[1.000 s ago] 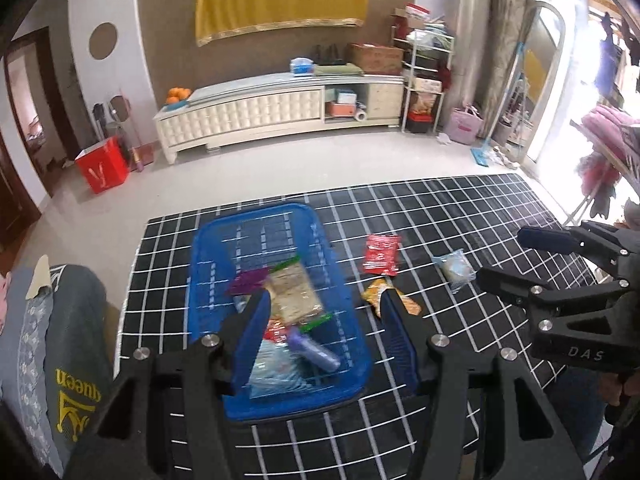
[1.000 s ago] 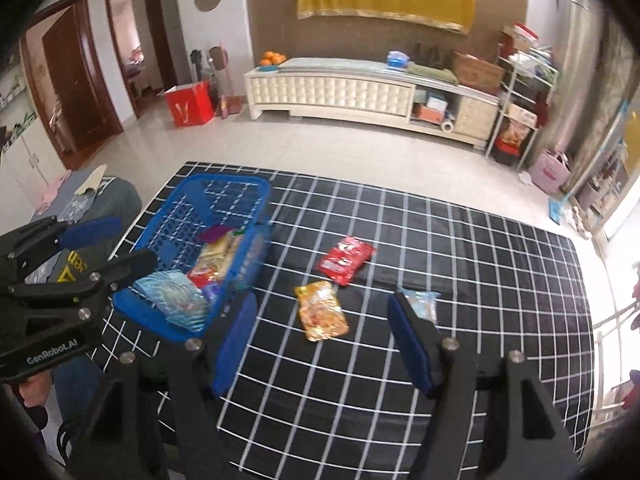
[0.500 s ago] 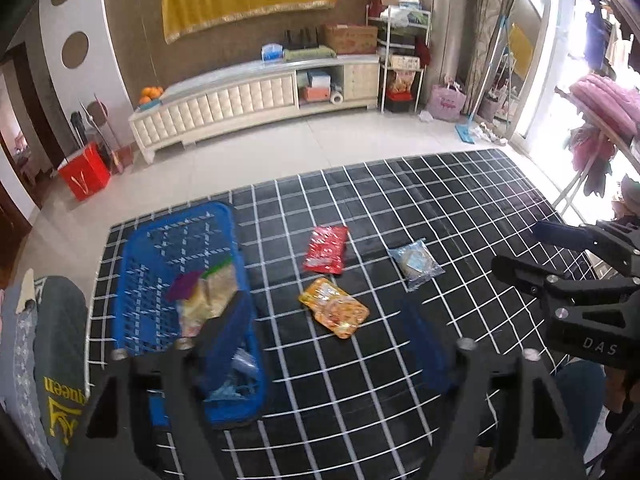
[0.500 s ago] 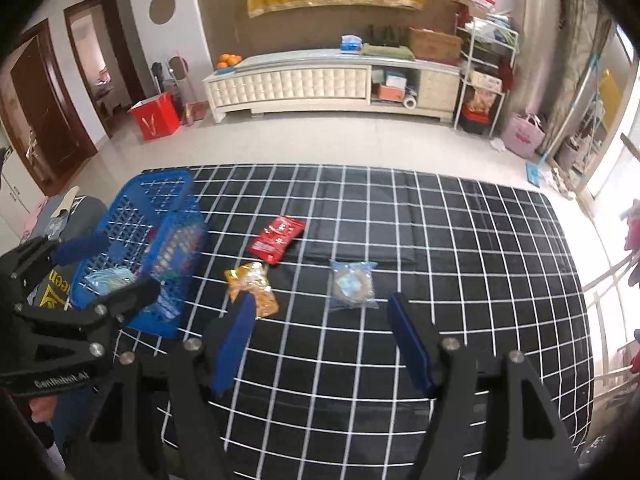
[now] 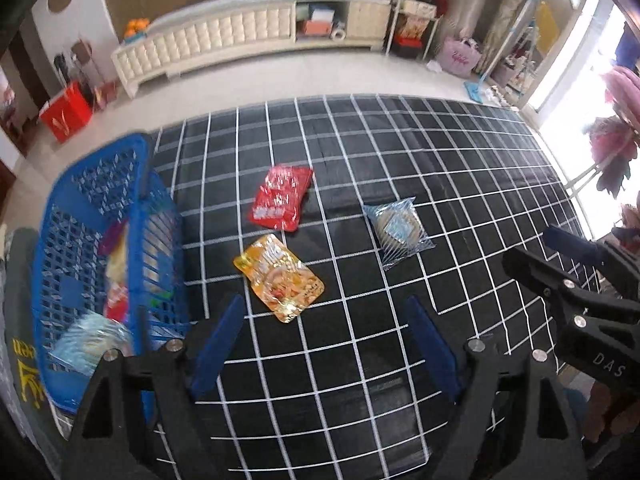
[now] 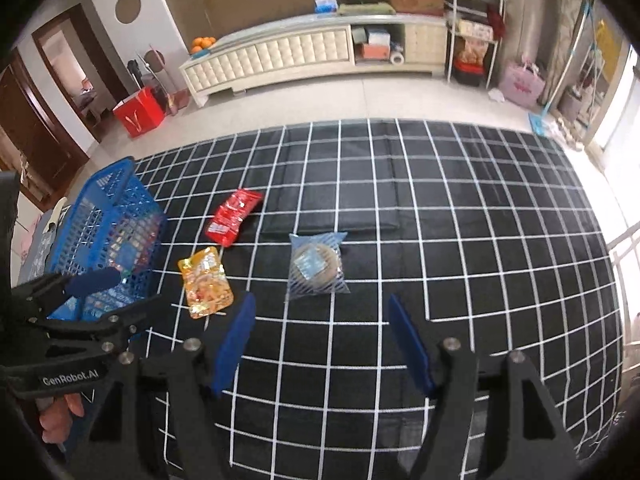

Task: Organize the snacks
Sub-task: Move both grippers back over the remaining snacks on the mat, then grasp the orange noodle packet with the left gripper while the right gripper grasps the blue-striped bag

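Three snack packets lie on the black grid mat: a red one (image 5: 282, 199) (image 6: 233, 216), an orange one (image 5: 280, 276) (image 6: 205, 282) and a clear blue-striped one with a round cake (image 5: 398, 229) (image 6: 317, 266). A blue plastic basket (image 5: 138, 160) (image 6: 116, 184) at the left holds several snacks. My left gripper (image 5: 325, 322) is open and empty, just short of the orange packet. My right gripper (image 6: 320, 322) is open and empty, just short of the clear packet. Each gripper also shows at the edge of the other's view.
The grid mat (image 5: 440, 160) covers a raised surface with tiled floor beyond. A long white cabinet (image 6: 280, 56), a red box (image 6: 138, 114) and shelving (image 6: 472, 32) stand at the far wall. A grey cloth with yellow print (image 5: 20, 360) lies left of the basket.
Both grippers swung right, away from the basket, and sank toward the mat. The left jaws spread wider. The loose packets now sit larger and closer in both views.
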Demonstrator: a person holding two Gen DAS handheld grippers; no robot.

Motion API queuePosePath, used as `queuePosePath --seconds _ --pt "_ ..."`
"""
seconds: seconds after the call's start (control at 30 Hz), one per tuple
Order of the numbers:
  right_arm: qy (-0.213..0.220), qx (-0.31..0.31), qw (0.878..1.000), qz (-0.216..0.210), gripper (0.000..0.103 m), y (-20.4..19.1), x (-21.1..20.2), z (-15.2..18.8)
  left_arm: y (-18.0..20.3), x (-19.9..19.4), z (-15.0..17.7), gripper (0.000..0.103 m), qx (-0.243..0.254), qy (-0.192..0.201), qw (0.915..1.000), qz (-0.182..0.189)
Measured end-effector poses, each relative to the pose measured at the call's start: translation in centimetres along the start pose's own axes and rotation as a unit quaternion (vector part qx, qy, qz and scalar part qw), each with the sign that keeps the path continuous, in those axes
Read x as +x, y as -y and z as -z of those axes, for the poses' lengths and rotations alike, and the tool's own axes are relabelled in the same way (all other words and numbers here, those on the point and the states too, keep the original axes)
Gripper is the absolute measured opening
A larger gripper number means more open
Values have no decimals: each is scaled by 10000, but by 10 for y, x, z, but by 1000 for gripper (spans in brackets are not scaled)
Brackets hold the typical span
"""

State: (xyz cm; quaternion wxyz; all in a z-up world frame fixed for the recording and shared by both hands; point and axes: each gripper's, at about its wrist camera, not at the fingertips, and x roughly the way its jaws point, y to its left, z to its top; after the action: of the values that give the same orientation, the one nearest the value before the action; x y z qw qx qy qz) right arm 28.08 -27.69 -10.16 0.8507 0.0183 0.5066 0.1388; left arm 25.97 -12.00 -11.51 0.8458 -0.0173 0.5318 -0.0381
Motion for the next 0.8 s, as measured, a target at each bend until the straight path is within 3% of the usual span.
queuePosePath --seconds 0.37,0.57,0.8 --pt "-301 150 9994 -22 73 12 58 -6 -26 71 -18 82 -847 -710 9939 38" --pt "-374 128 9992 22 73 19 79 -3 -49 111 -19 82 -1468 -1051 9836 13" --pt "-427 66 9991 -15 73 23 86 -1 -52 139 -20 82 -1516 -1117 9820 -145"
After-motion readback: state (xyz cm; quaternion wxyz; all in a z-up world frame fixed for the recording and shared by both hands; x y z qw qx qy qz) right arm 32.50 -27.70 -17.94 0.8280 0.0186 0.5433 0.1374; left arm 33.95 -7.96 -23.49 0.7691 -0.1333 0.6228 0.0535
